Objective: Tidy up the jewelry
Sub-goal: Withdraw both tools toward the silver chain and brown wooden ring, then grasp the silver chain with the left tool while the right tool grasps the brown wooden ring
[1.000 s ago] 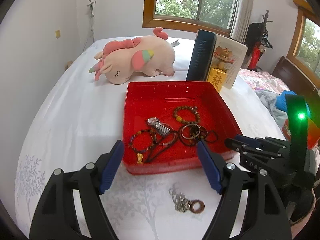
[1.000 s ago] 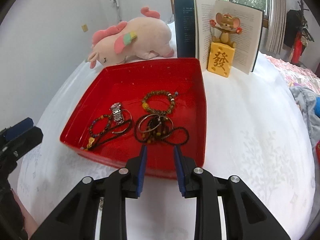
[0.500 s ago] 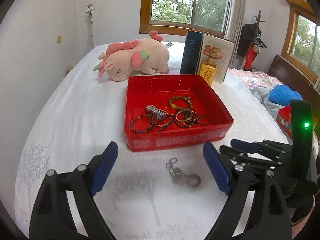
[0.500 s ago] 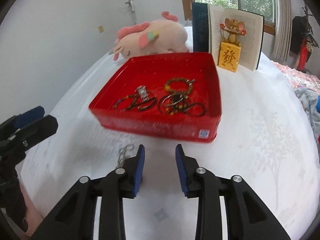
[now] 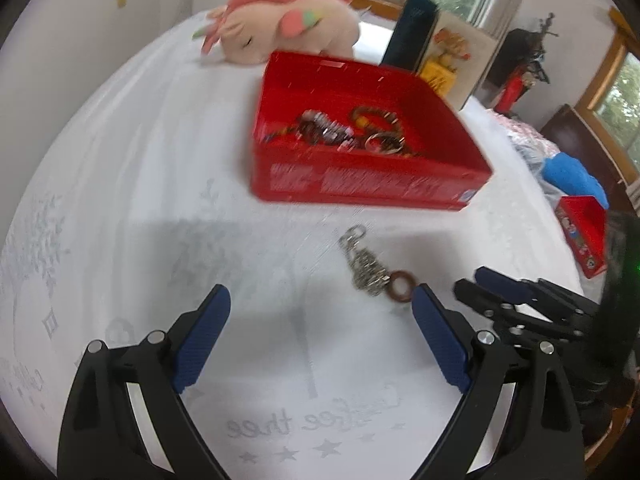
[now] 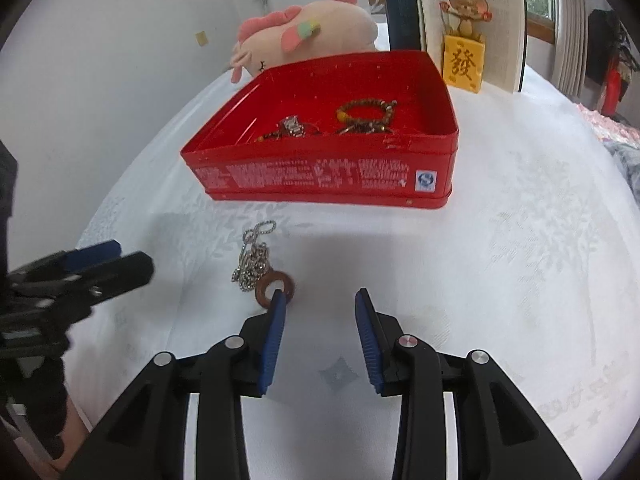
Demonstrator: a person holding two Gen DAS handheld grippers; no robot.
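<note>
You have a bright red tin (image 6: pixel 320 180) with white print along its front wall and a small blue-and-white mark at one corner, sitting on a white bedsheet (image 6: pixel 520 280) woven with a pale leaf-and-tree pattern and grey lettering. In front of it lies a silver chain (image 6: pixel 252 256) on a reddish-brown ring (image 6: pixel 275 284). Both grippers are black with blue pads (image 6: pixel 272 340), and the beads (image 6: pixel 366 110) inside the tin look brown and amber, though the left view is blurred.
</note>
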